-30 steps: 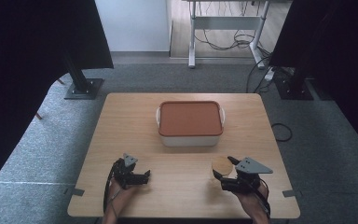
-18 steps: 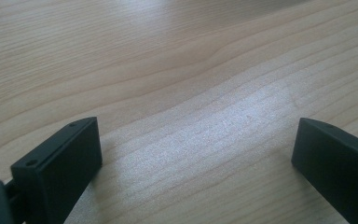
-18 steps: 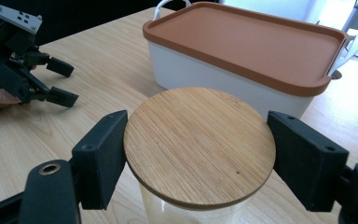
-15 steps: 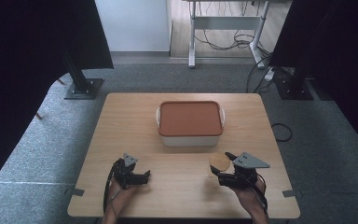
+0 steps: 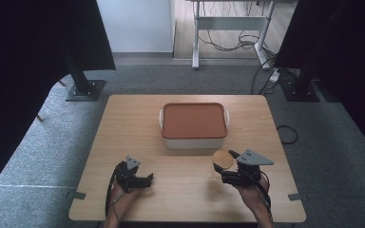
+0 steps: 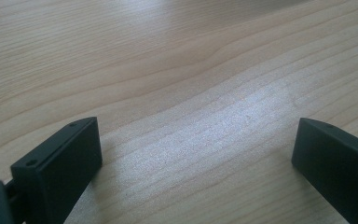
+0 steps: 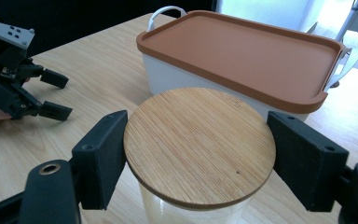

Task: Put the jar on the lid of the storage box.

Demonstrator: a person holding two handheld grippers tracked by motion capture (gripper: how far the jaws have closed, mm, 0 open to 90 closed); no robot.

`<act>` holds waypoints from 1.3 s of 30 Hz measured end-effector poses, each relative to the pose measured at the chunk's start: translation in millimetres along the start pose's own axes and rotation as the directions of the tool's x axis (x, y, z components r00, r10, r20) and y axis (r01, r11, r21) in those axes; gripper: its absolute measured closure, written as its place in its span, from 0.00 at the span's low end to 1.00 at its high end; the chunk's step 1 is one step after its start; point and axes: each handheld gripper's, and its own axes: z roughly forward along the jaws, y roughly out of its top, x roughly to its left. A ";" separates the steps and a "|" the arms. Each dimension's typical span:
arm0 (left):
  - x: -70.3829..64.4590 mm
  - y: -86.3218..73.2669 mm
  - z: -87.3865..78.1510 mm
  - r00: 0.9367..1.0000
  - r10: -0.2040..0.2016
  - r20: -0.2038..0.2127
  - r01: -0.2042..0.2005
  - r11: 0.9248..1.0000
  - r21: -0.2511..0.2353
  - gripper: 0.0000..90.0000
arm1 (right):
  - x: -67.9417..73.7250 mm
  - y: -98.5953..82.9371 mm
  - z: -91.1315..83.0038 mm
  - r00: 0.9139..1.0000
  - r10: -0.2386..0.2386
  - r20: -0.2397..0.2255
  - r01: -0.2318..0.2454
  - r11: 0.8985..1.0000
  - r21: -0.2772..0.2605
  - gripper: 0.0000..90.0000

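A glass jar (image 7: 186, 210) with a round wooden lid (image 7: 200, 140) sits between the jaws of my right gripper (image 7: 198, 147), which is shut on the lid's rim. From the high view the lid (image 5: 222, 158) and right gripper (image 5: 225, 164) are at the front right of the table, just in front of a white box with a rust-brown lid (image 5: 194, 121). That box (image 7: 237, 46) is right behind the jar. My left gripper (image 5: 148, 180) rests at the front left, open over bare wood (image 6: 196, 154), and appears far left in the right gripper view (image 7: 60, 95).
The wooden table (image 5: 133, 123) stands on grey carpet. Bare wood lies between the two grippers and on both sides of the box. Black stands (image 5: 83, 88) and a desk frame with cables (image 5: 233, 28) are beyond the far edge.
My right gripper has shifted a little left and toward the box, and the wooden lid now shows at its jaws. The left gripper has stayed put.
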 end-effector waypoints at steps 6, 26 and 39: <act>0.0 0.0 0.0 1.000 0.000 0.000 0.000 1.000 0.000 0.01 | -3.0 7.0 3.6 1.000 -0.002 0.004 0.002 1.000 -0.002 0.26; -0.1 0.0 0.0 1.000 0.003 0.002 -0.003 1.000 0.000 0.01 | -9.7 23.4 16.7 1.000 -0.005 0.017 0.005 1.000 0.010 0.26; -0.1 0.1 -0.2 1.000 0.004 0.003 -0.004 1.000 0.002 0.01 | -16.7 33.4 27.4 0.999 -0.004 0.035 0.004 1.000 0.014 0.26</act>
